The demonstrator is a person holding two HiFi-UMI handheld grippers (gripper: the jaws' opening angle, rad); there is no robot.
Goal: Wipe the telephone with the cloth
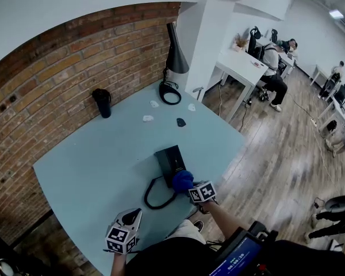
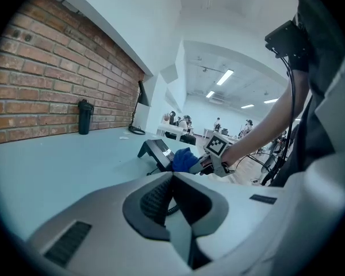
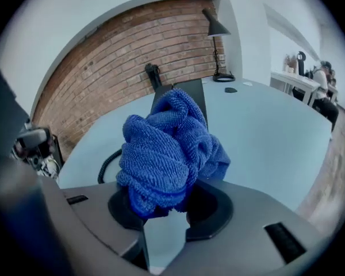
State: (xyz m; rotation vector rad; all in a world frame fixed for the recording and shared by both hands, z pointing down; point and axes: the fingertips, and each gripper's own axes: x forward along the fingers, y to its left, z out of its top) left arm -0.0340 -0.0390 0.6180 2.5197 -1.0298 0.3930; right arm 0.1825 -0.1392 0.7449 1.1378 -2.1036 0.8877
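The black telephone (image 1: 169,157) sits near the front of the pale blue table (image 1: 92,171), with its cord (image 1: 154,199) looped to the left. My right gripper (image 1: 190,186) is shut on a bunched blue cloth (image 1: 182,180), which rests against the phone's near end. In the right gripper view the cloth (image 3: 167,145) fills the jaws and hides most of the telephone (image 3: 187,94) behind it. My left gripper (image 1: 133,214) is shut and holds nothing, low at the table's front edge. From the left gripper view (image 2: 173,177) the telephone (image 2: 154,150) and cloth (image 2: 184,160) lie ahead.
A black tumbler (image 1: 102,103) stands by the brick wall. A black desk lamp (image 1: 173,62) is at the far corner, with small white scraps (image 1: 148,118) and a dark object (image 1: 181,122) near it. The table's right edge drops to a wooden floor; people sit at white desks beyond.
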